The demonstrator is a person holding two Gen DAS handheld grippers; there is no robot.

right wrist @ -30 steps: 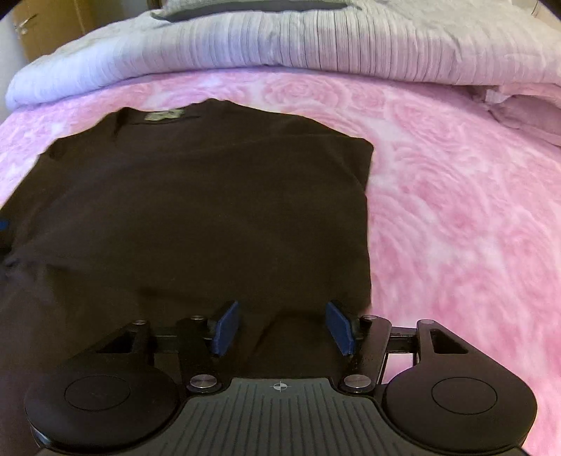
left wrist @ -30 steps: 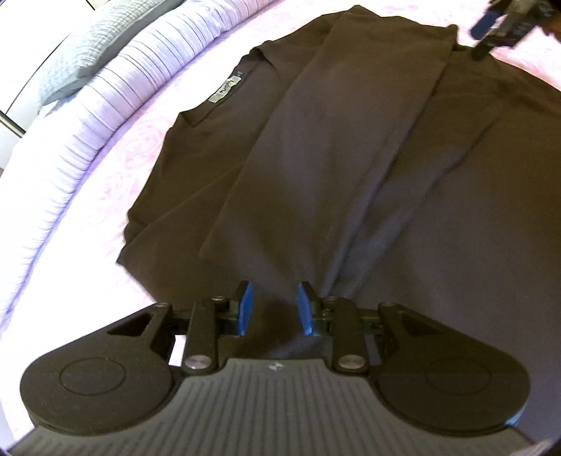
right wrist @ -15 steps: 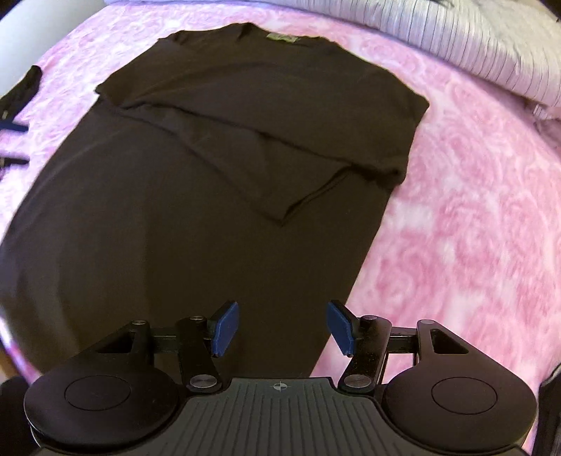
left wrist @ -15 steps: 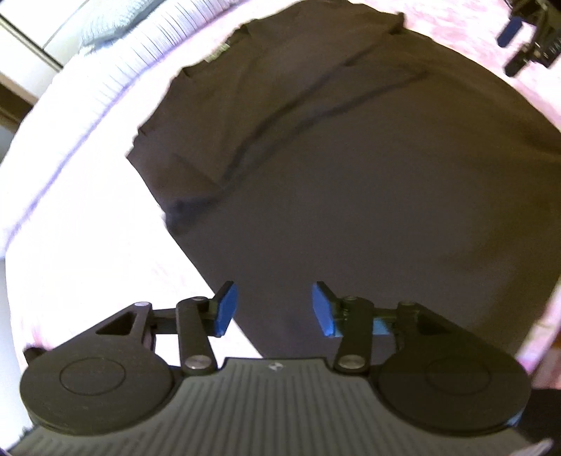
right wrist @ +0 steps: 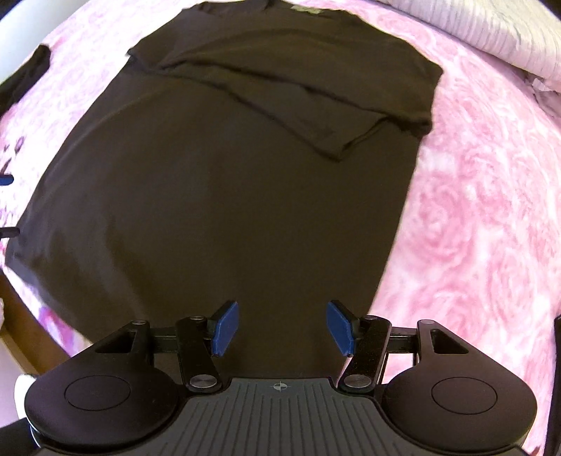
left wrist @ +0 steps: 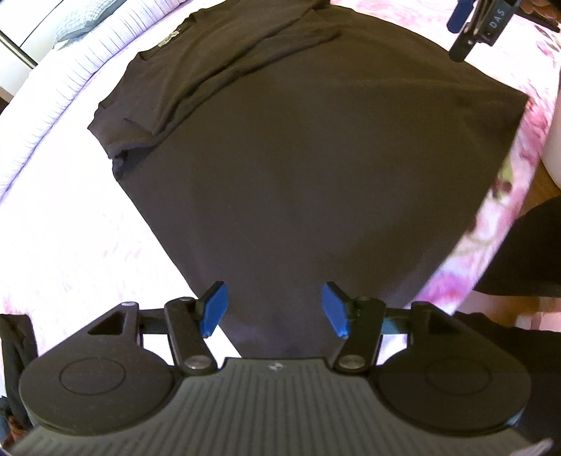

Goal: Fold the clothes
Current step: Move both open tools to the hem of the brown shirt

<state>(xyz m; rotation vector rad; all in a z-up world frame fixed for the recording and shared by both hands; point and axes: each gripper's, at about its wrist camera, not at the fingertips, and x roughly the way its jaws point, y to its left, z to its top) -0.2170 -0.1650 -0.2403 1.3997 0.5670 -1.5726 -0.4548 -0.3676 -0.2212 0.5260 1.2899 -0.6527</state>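
Note:
A dark brown T-shirt (left wrist: 308, 168) lies flat on the pink rose-patterned bedspread (left wrist: 70, 245), its sleeves folded in across the chest and a tag at the collar (left wrist: 167, 38). My left gripper (left wrist: 273, 308) hovers over the shirt's lower left hem, jaws opening, nothing between the blue pads. My right gripper (right wrist: 282, 329) hangs above the lower right hem of the same T-shirt (right wrist: 228, 196), open and empty. The right gripper also shows at the top right of the left wrist view (left wrist: 470, 21).
Striped lilac bedding and pillows (right wrist: 491, 31) lie beyond the collar. The bed's near edge and a strip of wooden floor (left wrist: 540, 186) show at the right of the left wrist view. Another dark cloth (right wrist: 28, 73) lies at the left edge of the bedspread (right wrist: 473, 210).
Both grippers have pulled back from the sleeve area toward the hem and risen, so the whole shirt shows. The left jaws have widened; the folded-in sleeve lies released on the chest.

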